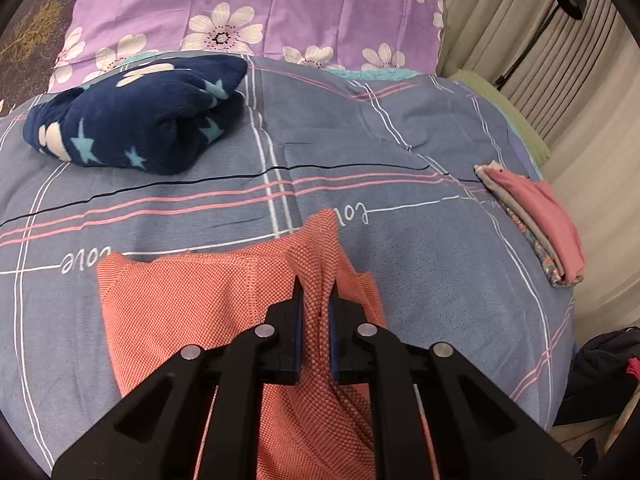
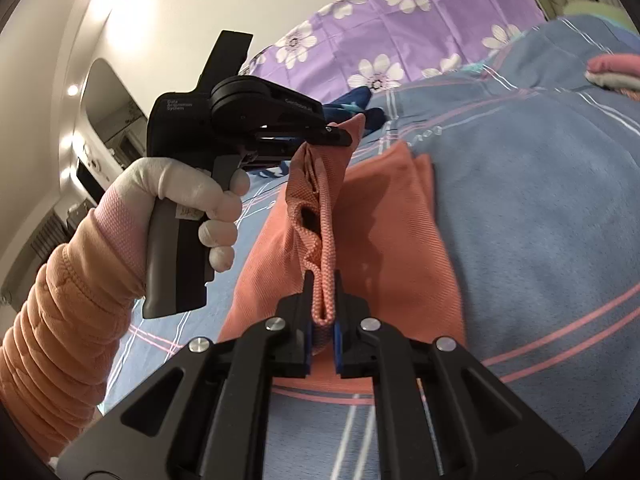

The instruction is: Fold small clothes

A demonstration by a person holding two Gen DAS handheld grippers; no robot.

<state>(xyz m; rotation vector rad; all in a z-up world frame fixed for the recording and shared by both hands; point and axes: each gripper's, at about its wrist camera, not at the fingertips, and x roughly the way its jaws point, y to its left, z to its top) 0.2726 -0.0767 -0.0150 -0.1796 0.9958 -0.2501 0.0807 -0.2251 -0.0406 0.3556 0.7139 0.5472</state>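
Note:
A coral-orange woven garment [image 1: 192,304] lies on the blue plaid bed cover [image 1: 420,240]. My left gripper [image 1: 317,288] is shut on a bunched edge of it, lifted off the bed. In the right wrist view my right gripper [image 2: 322,284] is shut on the folded edge of the same garment [image 2: 392,240]. The left gripper [image 2: 340,136] shows there too, held by a gloved hand, pinching the other end of the raised edge. The edge hangs stretched between both grippers above the flat part of the garment.
A dark blue star-patterned fleece [image 1: 136,116] lies bundled at the far left of the bed. A small stack of folded clothes, pink on top [image 1: 536,220], sits at the right edge. A purple floral pillow [image 1: 260,8] is at the head. Curtains and a lamp stand beyond the right side.

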